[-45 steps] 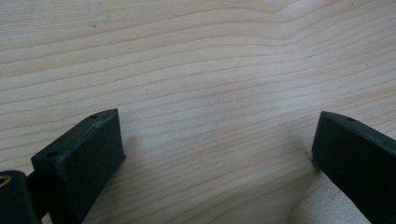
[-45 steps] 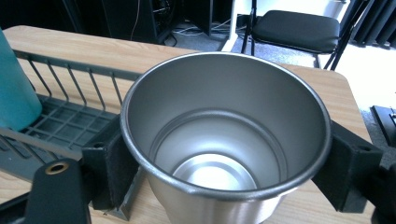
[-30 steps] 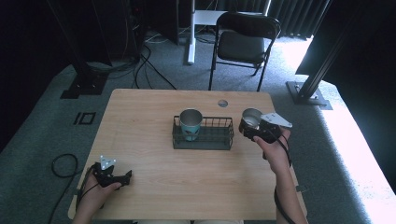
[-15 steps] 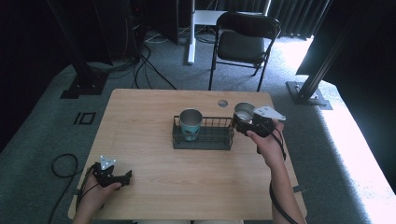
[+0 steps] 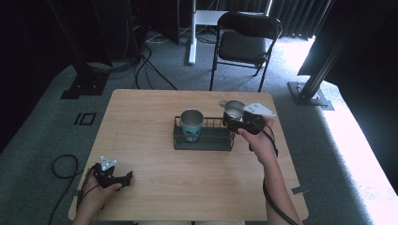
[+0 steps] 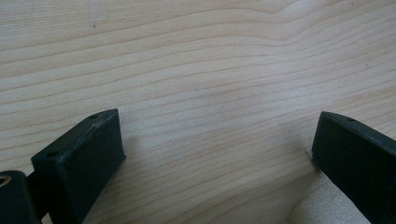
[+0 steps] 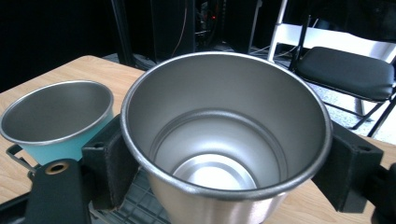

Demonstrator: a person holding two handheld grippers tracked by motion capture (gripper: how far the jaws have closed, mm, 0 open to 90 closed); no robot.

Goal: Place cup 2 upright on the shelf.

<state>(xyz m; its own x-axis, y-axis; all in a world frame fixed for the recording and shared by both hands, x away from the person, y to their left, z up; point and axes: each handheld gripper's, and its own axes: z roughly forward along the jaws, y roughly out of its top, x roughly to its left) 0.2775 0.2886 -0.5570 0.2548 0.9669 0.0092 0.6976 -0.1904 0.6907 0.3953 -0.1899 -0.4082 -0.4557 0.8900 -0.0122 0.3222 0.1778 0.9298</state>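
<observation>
Two cups (image 5: pixel 191 123) in play — right tool (image 5: pixel 234 123) clamps the steel cup (image 7: pixel 224 140) over the rack's (image 5: pixel 202 139) end wall; it could snag. Left tool (image 5: pixel 123 179) rests apart, empty.

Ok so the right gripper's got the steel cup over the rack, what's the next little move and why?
Probably lower the steel cup into the wire rack at its right end. The right gripper holds it upright above that end, and the teal cup already stands at the left end.

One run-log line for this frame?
right gripper: shut on steel cup, above wire basket | teal cup: in basket | left gripper: open, on table
</observation>
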